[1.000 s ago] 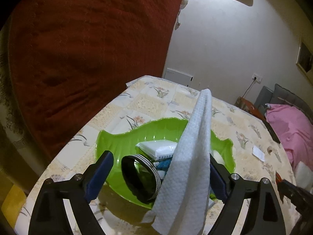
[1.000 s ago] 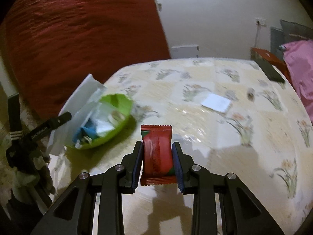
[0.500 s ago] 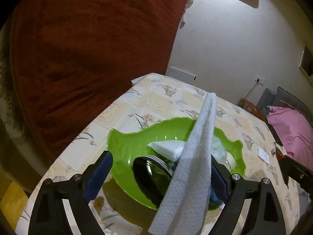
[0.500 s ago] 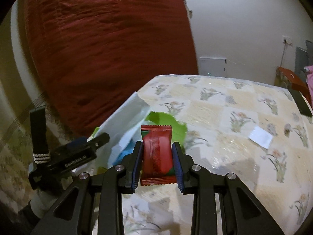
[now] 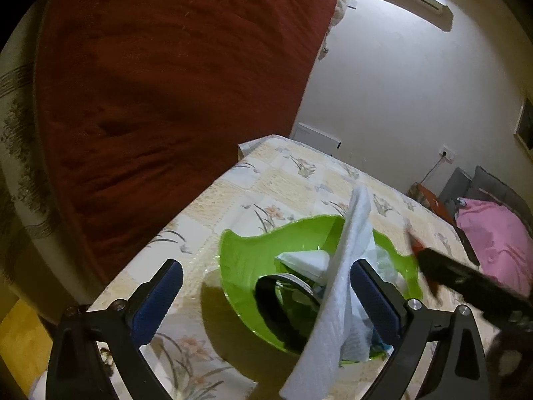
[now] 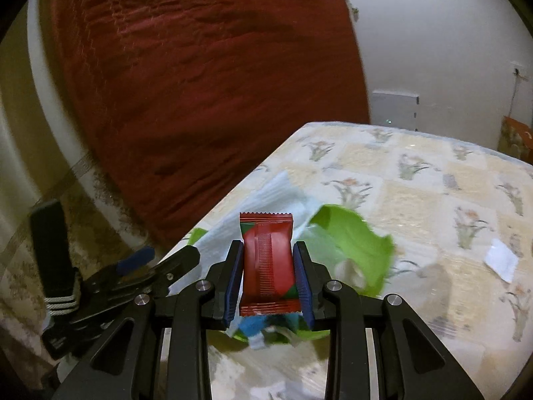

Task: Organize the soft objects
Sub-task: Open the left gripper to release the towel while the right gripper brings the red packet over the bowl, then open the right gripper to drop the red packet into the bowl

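Since a second ago, right gripper point(image 6: 268, 266) has moved over the green bowl point(image 6: 353, 240), clamped on a red packet point(image 6: 268, 260). Left gripper point(image 5: 266, 296), jaws apart, hovers above the bowl; a white cloth point(image 5: 336, 300) hangs on its right finger.

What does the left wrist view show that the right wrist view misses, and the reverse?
Only the left wrist view shows the bowl's inside: a black band and a folded white pack, plus the pink bedding at the far right. Only the right wrist view shows the red snack packet clamped in the right gripper, and a white slip on the table. Both show the green bowl, the white paper towel, the flowered tablecloth and the red curtain. The left gripper stands open, the towel draped against its right finger.
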